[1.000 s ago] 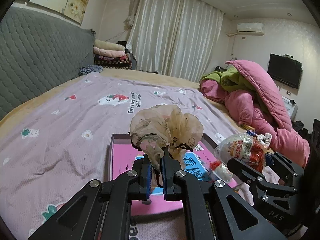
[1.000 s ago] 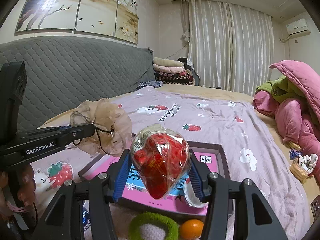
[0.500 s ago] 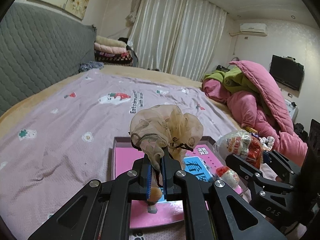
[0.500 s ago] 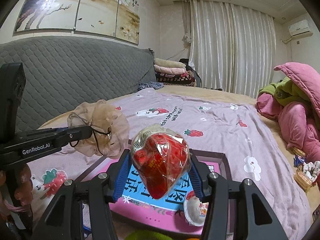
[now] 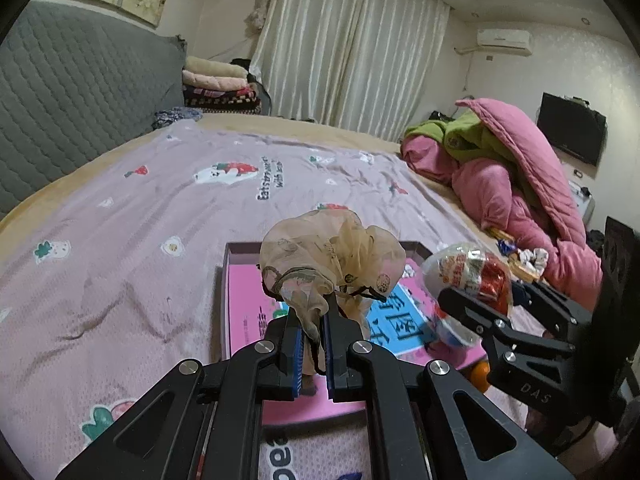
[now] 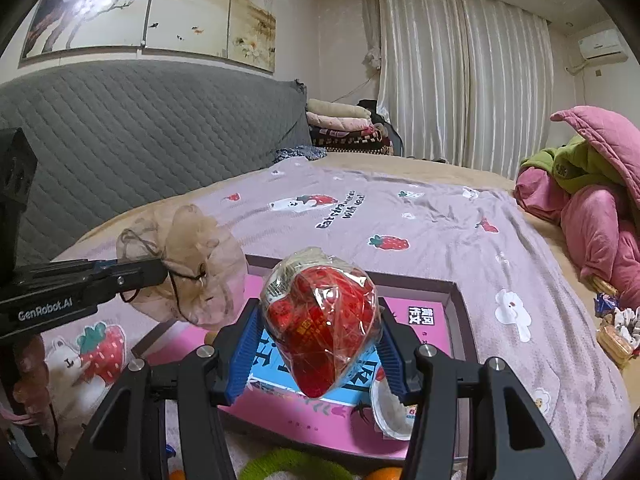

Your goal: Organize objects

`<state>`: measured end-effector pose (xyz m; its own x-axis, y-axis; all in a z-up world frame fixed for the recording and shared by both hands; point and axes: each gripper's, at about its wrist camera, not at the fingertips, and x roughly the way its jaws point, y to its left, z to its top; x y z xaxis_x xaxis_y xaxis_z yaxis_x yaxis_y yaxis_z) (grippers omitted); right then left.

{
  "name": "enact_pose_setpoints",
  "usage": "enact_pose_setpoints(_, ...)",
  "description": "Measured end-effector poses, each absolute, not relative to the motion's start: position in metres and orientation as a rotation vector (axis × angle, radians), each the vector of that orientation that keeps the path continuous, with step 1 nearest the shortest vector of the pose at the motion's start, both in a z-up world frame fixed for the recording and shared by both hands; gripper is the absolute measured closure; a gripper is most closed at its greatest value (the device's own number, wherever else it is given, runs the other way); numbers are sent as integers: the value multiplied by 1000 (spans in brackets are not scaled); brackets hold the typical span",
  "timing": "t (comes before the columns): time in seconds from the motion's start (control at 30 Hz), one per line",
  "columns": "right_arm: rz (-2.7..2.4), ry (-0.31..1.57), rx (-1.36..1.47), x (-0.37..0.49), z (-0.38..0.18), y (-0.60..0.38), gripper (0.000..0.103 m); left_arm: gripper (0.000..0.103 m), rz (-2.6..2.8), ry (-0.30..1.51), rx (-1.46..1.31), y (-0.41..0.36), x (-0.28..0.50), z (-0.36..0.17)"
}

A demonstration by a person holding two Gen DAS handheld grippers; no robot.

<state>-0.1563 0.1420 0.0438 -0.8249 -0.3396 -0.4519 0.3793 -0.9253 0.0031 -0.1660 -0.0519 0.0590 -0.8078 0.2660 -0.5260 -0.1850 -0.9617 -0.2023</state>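
My left gripper is shut on a beige gauze drawstring pouch, held above the pink shallow box on the bed; the pouch also shows in the right wrist view. My right gripper is shut on a clear bag of red-wrapped snacks, held above the same box; the bag shows in the left wrist view. A small white cup lies in the box under the bag.
The bed has a purple strawberry-print sheet. A pink and green quilt pile lies at the right. An orange and a green ring lie at the box's near edge. A grey headboard is on the left.
Both grippers have risen a little and moved forward over the box, each still holding its object. More of the box interior and the white cup show.
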Motion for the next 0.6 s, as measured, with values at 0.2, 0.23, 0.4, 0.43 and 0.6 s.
enact_pose_setpoints(0.2,-2667,139,677,-157,37,138,49,95,2714,-229,-930,-54,-169,46)
enact_pose_setpoints(0.23,-2661,145,686,-158,35,137,49,95,2709,-233,-942,-54,-169,44)
enact_pose_setpoints(0.4,-2647,152,721,-159,29,134,49,95,2694,-237,-979,-53,-171,38)
enact_pose_setpoints(0.43,-2644,155,730,-160,27,134,49,95,2693,-233,-989,-53,-172,36)
enact_pose_setpoints(0.6,-2642,159,757,-160,23,134,49,95,2676,-220,-1052,-50,-175,26)
